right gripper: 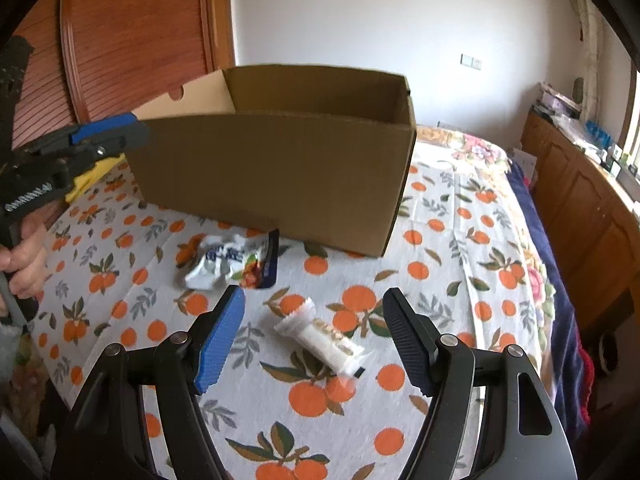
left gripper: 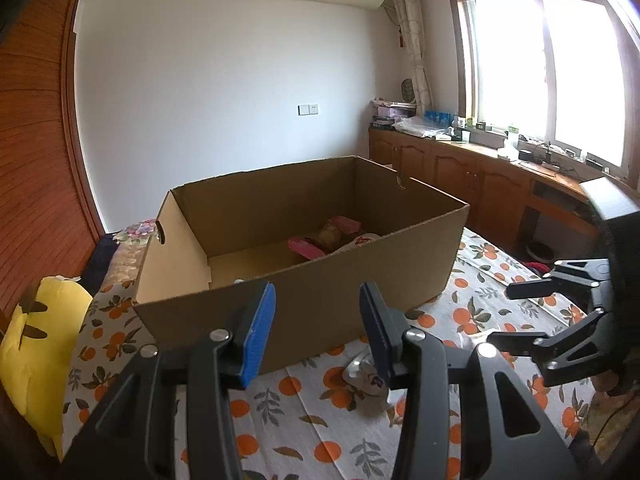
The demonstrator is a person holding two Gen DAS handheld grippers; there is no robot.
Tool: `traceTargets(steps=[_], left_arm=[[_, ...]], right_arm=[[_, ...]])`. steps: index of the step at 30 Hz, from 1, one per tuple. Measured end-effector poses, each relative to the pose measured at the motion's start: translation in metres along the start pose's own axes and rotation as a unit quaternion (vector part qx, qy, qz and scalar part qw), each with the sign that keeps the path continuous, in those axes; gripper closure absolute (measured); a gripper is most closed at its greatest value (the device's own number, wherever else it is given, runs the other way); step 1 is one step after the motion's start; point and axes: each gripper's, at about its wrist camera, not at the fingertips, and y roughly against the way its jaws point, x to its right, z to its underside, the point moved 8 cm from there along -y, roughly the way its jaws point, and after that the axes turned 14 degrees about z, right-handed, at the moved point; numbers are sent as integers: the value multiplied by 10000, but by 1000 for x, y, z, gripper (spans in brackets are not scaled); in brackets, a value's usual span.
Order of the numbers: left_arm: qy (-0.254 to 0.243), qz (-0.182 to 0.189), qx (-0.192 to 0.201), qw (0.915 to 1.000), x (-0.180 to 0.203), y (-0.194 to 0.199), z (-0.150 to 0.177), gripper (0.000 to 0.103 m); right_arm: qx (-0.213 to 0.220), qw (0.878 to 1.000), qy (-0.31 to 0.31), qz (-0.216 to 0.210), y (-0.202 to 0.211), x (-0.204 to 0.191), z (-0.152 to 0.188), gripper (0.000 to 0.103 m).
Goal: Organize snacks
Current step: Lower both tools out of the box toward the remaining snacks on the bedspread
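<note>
An open cardboard box (left gripper: 304,296) stands on the orange-print bedspread; pink packets (left gripper: 306,248) and a white packet (left gripper: 360,240) lie inside it. My left gripper (left gripper: 318,286) is open just in front of the box's near wall, with nothing between its blue pads. A crumpled white snack bag (left gripper: 362,374) lies on the bed behind its right finger, and shows as the white-and-blue bag (right gripper: 228,264) in the right wrist view. My right gripper (right gripper: 316,294) hangs open above a white tube-shaped snack packet (right gripper: 324,342), apart from it. The right gripper (left gripper: 502,315) is also visible at the right edge, and the left gripper (right gripper: 132,130) beside the box's left corner.
The bedspread (right gripper: 440,240) has room in front of and to the right of the box. A yellow plush pillow (left gripper: 44,344) lies at the left. A person's hand (right gripper: 24,264) holds the left gripper. Wooden cabinets (left gripper: 480,184) with clutter run under the window.
</note>
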Motion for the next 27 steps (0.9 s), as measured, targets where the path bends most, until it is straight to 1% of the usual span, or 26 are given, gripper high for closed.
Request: traceTargets(steps=[4, 8, 12, 14, 19, 22, 27], left_arm=[[26, 140, -143, 9998, 9, 0, 14, 59], [2, 216, -420, 9989, 17, -12, 31, 59], [-26, 362, -786, 9962, 27, -32, 48, 59], [-59, 387, -970, 9945, 30, -40, 54, 59], [-165, 399, -1173, 9922, 35, -50, 62, 59], [-217, 380, -1268, 9910, 36, -54, 65, 59], [-247, 416, -1433, 9885, 38, -62, 68, 59]], right_arm=[[-170, 9998, 29, -76, -12, 1, 12, 30], [-352, 9993, 39, -149, -25, 3, 23, 30], [-514, 9984, 81, -209, -36, 4, 30, 30], [-564, 9981, 125, -199, -40, 5, 31, 30], [-570, 9981, 183, -169, -45, 5, 31, 32], [-568, 9981, 197, -149, -47, 4, 32, 34], [-510, 9983, 289, -46, -48, 1, 30, 48]])
